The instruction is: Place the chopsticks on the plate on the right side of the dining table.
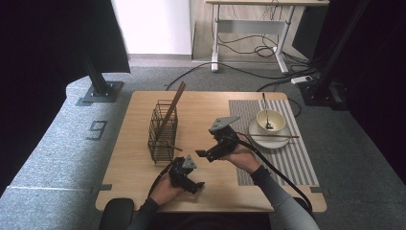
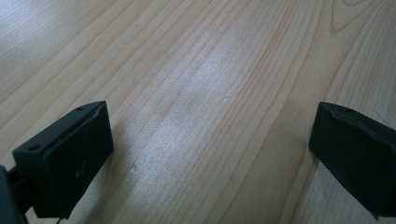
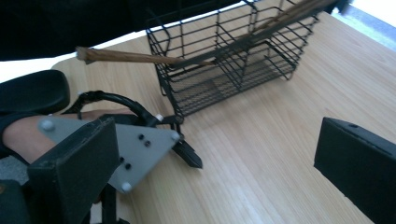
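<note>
Spanning most of the high view, the wooden worktop is carrying everything, with a striped mat lying along its right side. On the floor to its left, a mark reading like a "9" is showing on the carpet; no other writing is readable.

The wire basket is standing upright on the worktop's left half, and a long wooden stick is leaning in it, its top sticking out above the rim. In the right gripper view the stick's lower end is poking out through the basket's mesh toward the person's side.

On the mat, a plate is bearing a bowl with a spoon standing in it, and a second stick is lying across the plate's front edge.

The right gripper is hovering near the worktop's middle, between basket and plate, pointing toward the basket. Its jaws are standing spread wide, holding and touching nothing.

The left gripper is sitting near the front edge, just in front of the basket and apart from it. In the left gripper view its jaws are gaping wide over bare wood, gripping nothing; whether they are touching the surface I cannot tell.
</note>
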{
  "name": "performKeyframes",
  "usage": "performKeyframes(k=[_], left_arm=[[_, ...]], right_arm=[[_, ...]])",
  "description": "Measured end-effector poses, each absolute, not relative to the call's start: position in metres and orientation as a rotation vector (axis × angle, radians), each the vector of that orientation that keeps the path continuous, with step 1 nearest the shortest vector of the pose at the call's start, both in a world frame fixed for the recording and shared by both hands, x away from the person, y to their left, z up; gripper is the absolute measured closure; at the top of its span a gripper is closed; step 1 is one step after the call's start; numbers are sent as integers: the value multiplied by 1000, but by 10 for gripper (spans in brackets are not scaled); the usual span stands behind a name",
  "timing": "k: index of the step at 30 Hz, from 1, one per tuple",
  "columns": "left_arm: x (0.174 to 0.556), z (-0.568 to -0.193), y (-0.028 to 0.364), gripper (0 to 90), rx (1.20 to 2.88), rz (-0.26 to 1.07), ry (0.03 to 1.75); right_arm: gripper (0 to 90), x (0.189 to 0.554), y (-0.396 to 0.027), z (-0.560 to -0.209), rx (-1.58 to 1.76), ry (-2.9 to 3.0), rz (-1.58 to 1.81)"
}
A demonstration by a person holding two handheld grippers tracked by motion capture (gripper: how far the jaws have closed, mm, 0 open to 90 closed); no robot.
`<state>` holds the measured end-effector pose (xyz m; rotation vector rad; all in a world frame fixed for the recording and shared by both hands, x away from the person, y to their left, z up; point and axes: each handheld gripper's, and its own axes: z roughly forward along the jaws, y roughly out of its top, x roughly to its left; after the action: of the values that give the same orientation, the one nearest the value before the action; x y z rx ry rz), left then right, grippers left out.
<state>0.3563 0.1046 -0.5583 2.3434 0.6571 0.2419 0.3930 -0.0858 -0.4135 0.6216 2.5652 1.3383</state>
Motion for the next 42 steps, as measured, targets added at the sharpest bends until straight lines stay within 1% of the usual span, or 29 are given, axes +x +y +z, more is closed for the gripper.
performKeyframes(k=[4,15,18,20,23,25,28,32,36,37,42], left_arm=[[356,-558,105,0,2343,243,658],[356,-559,104,0,2340,239,661],[356,-559,105,0,2339,239,660],[356,-558,105,0,2340,241,662],[356,-559,104,0,2337,238,665],[356,-559,104,0,2339,239,662],[356,-558,105,0,2341,243,658],[356,-558,105,0,2345,241,656],[356,-559,104,0,2335,243,664],[356,-558,105,0,2344,242,657],[356,-558,105,0,2343,241,656]], right_arm=[[2,391,-74,-413,592,2580,1356],[49,385,-42,-413,525,2617,1373],[79,386,-35,-412,513,2621,1377],[127,387,-32,-413,513,2621,1405],[136,390,-29,-414,532,2619,1401],[160,391,-27,-415,537,2615,1400],[213,392,-27,-415,534,2590,1384],[312,393,-30,-411,543,2551,1373],[444,396,-31,-407,550,2525,1372],[489,397,-31,-407,555,2523,1373],[606,401,-28,-410,546,2494,1354]])
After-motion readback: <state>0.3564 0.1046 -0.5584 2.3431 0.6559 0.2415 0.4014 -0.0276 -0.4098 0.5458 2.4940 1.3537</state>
